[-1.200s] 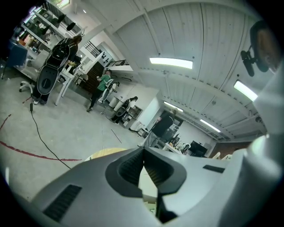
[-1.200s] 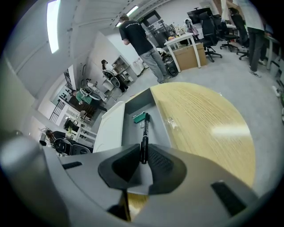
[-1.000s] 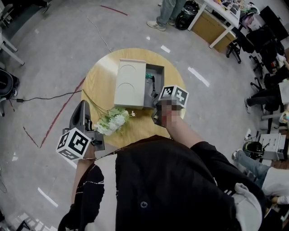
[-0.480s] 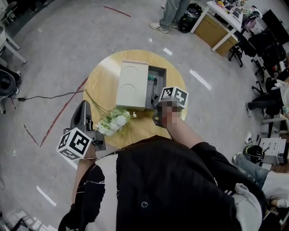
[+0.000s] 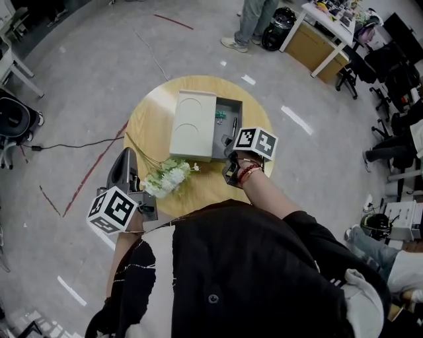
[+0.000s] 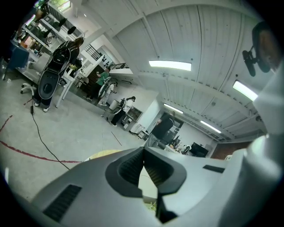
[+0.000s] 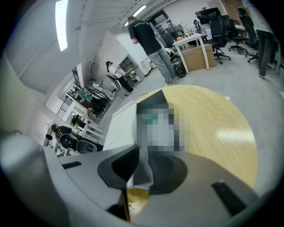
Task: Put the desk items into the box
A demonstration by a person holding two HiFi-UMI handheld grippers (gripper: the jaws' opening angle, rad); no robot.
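Observation:
A pale box (image 5: 193, 124) lies on the round wooden table (image 5: 149, 125), its lid slid left. The grey open part (image 5: 228, 113) holds a small green item (image 5: 219, 115) and a dark pen (image 5: 234, 125). A bunch of white flowers (image 5: 165, 177) lies on the table in front of the box. My right gripper (image 5: 228, 141) hangs at the near right corner of the box, tilted down. Its jaws stand a little apart (image 7: 142, 164) with the box's end showing in the gap. My left gripper (image 5: 126, 157) is off the table's left edge, fingertips together (image 6: 143, 151), nothing in it.
A person (image 5: 248, 20) stands beyond the table next to a black bag (image 5: 276, 26) and a desk (image 5: 324, 33). Office chairs (image 5: 386, 59) crowd the right side. A black cable (image 5: 73, 142) and red tape lines (image 5: 92, 168) cross the floor at left.

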